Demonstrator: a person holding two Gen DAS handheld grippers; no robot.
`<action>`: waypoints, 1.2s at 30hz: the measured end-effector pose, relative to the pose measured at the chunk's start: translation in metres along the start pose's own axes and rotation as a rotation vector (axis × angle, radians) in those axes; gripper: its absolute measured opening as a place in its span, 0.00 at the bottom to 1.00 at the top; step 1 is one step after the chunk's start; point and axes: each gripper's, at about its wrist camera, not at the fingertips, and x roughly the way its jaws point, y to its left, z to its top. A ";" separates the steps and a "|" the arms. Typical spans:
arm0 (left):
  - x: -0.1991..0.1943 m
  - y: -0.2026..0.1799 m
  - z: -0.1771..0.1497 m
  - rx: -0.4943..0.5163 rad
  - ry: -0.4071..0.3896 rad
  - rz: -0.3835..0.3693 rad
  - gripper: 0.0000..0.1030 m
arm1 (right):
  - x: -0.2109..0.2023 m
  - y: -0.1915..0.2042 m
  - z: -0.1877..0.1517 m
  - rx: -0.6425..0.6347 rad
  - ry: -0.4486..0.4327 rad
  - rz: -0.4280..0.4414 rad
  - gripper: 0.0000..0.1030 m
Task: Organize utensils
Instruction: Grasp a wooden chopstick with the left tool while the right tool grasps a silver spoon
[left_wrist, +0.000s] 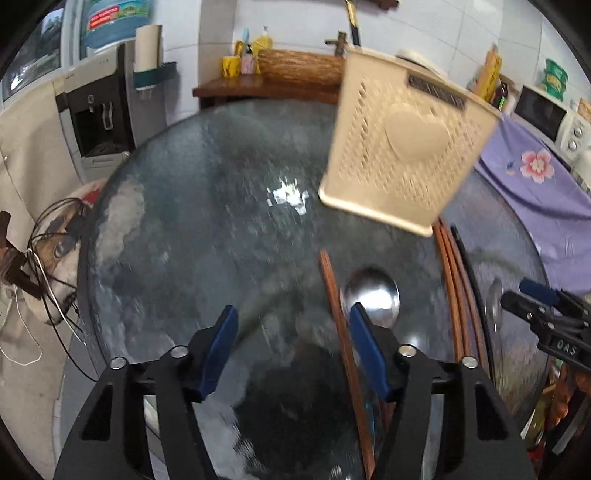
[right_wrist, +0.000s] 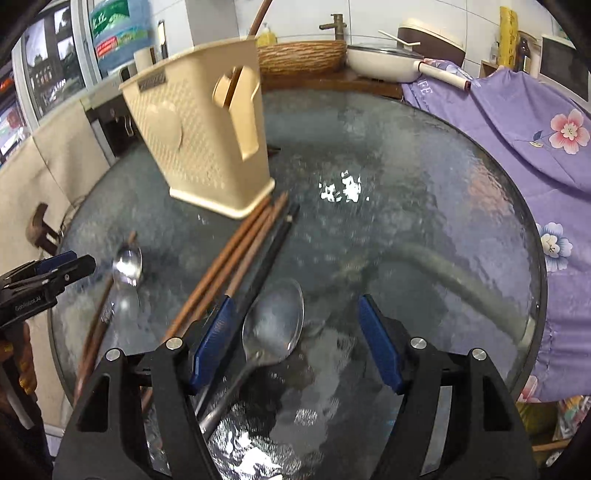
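I had both tools spread wide and gripping nothing, because the work was only at the reaching stage. Nearest me, my right gripper (right_wrist: 297, 341) hung over the large spoon (right_wrist: 275, 326), its bowl lying between the blue pads without touching either, which I judged the right stance for closing on it at the neck. My left gripper (left_wrist: 291, 347) stood likewise released above the small spoon (left_wrist: 371, 297), with a single brown chopstick (left_wrist: 341, 332) running just inside its right-hand pad; I reckoned that stick might get caught up in any pinch there. Between the two spoons lay the brown chopsticks (right_wrist: 225, 258) and a black pair (right_wrist: 275, 240), side by side and aimed with their tips toward the holder, so they could be lifted along their length. Farther off, the cream utensil holder (right_wrist: 201, 140) stood upright on the glass table (right_wrist: 424, 177), its base near those tips, and it seemed already to hold one stick.
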 end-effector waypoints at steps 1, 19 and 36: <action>0.000 -0.002 -0.003 0.010 0.010 -0.003 0.53 | 0.000 0.002 -0.002 -0.001 0.003 0.002 0.67; 0.001 -0.029 -0.026 0.112 0.052 0.024 0.35 | 0.011 0.021 -0.017 -0.055 0.049 -0.064 0.56; 0.015 -0.036 -0.009 0.140 0.052 0.046 0.33 | 0.018 0.028 -0.001 -0.059 0.070 -0.069 0.45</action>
